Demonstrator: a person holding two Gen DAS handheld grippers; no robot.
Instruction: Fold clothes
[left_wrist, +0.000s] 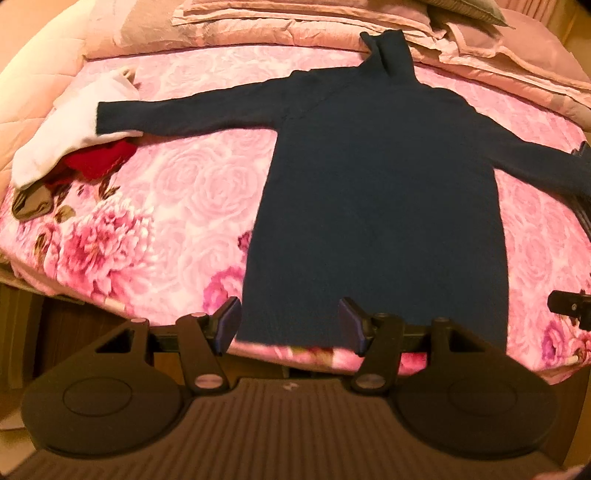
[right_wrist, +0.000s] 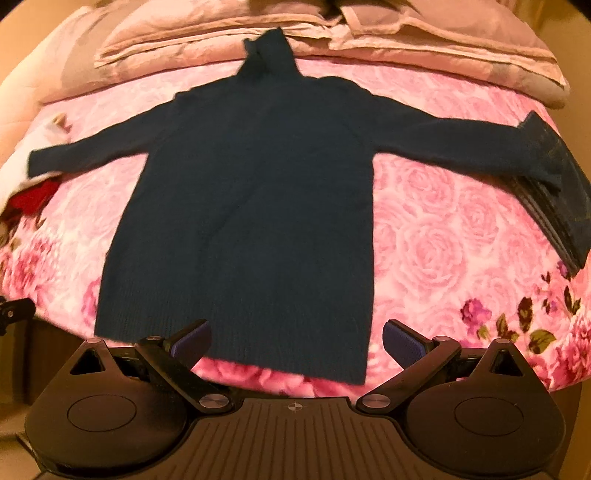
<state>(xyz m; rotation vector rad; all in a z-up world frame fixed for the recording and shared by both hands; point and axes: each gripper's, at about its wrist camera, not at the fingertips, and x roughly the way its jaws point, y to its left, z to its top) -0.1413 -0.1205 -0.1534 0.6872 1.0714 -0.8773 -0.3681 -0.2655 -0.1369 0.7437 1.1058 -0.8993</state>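
A dark turtleneck sweater (right_wrist: 251, 192) lay flat on the pink floral bed (right_wrist: 436, 236), sleeves spread out to both sides and collar toward the folded quilt (right_wrist: 221, 33). The left gripper (left_wrist: 288, 325) hung at the hem's near edge, jaws moderately apart and holding nothing. The right gripper (right_wrist: 295, 341) had its jaws spread wide around the hem's right part, also empty. White (left_wrist: 70, 136) and red clothes (left_wrist: 103, 158) lay under the left cuff, folded jeans (right_wrist: 554, 184) under the right.

No legible text, perhaps blur.

Bare bedspread (right_wrist: 424, 206) beside sweater (right_wrist: 251, 192)
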